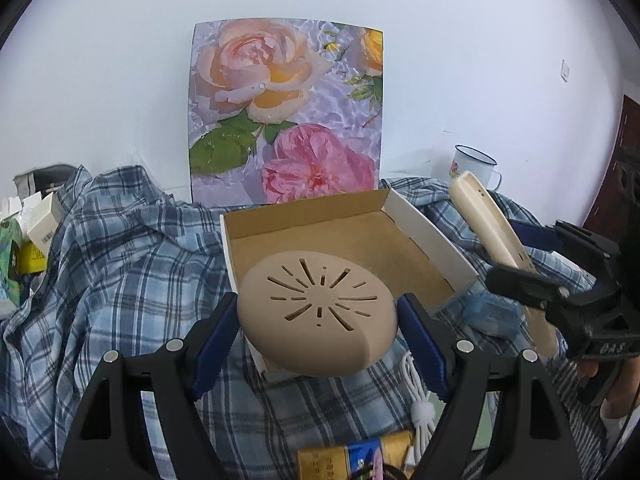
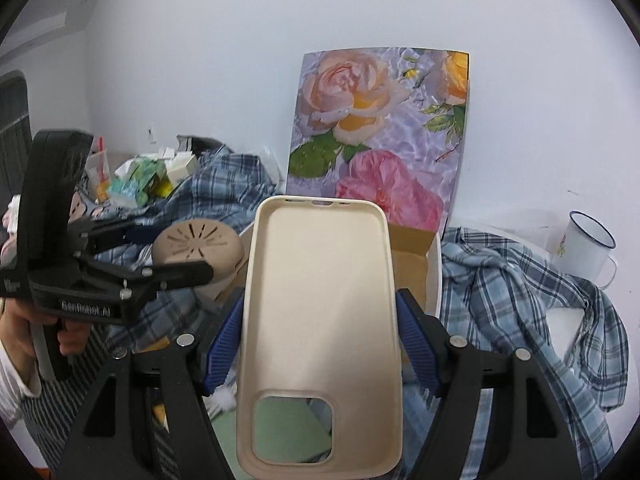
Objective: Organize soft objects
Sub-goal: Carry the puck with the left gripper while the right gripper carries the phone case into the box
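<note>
My left gripper point(image 1: 318, 322) is shut on a tan oval silicone pad with slots point(image 1: 316, 300), held above the near edge of an open cardboard box point(image 1: 424, 216). My right gripper point(image 2: 320, 344) is shut on a cream soft phone case point(image 2: 320, 308), inner side facing the camera, held upright in front of the box point(image 2: 434, 264). In the left wrist view the case point(image 1: 488, 224) and right gripper point(image 1: 532, 284) stand at the right of the box. In the right wrist view the pad point(image 2: 196, 248) and left gripper point(image 2: 168, 268) are at the left.
A blue plaid shirt point(image 1: 120, 264) covers the surface around the box. A rose-print board point(image 1: 288, 112) leans on the wall behind. An enamel mug point(image 1: 474, 168) stands at the right. Small boxes point(image 1: 36, 236) clutter the left. A white cable point(image 1: 420, 408) and a yellow pack point(image 1: 352, 456) lie near.
</note>
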`<state>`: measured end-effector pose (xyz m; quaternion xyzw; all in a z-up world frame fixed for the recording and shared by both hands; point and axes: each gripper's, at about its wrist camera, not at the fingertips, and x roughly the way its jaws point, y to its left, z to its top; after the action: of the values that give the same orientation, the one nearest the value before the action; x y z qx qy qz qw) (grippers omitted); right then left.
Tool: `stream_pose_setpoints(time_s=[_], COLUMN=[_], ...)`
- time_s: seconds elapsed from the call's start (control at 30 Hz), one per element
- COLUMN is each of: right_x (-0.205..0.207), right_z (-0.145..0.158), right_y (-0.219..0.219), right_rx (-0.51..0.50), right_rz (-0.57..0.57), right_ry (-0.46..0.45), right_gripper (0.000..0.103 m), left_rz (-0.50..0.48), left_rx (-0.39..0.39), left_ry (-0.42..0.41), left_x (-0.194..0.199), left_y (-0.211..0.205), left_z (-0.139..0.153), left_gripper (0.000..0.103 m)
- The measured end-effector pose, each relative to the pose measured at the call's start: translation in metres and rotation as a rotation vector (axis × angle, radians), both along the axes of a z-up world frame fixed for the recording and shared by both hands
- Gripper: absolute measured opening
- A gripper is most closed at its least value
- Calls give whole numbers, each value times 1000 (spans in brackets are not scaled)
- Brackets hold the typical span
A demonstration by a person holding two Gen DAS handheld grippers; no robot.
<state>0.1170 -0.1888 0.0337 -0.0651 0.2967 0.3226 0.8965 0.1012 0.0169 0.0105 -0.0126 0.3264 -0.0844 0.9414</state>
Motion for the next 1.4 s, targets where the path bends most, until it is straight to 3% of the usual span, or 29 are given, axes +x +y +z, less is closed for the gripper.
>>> stream_pose_setpoints(time_s=[0.43,0.73,1.1,1.4], right_x=[54,84,113,117], right_z=[10,-2,-23,-47], right_y=[2,22,25,30], right_rx=[60,52,66,11], right_rz=[-50,-53,-78,-82], right_ry=[38,66,135,204], right_gripper=[72,72,72,72], left_rz=[29,61,78,81], left_rx=[20,48,50,63], left_ry=[3,11,64,129], left_x=[40,72,99,106], left_y=[-4,-10,-8,-8], left_z=[13,9,-20,-45], left_gripper=[81,81,80,80])
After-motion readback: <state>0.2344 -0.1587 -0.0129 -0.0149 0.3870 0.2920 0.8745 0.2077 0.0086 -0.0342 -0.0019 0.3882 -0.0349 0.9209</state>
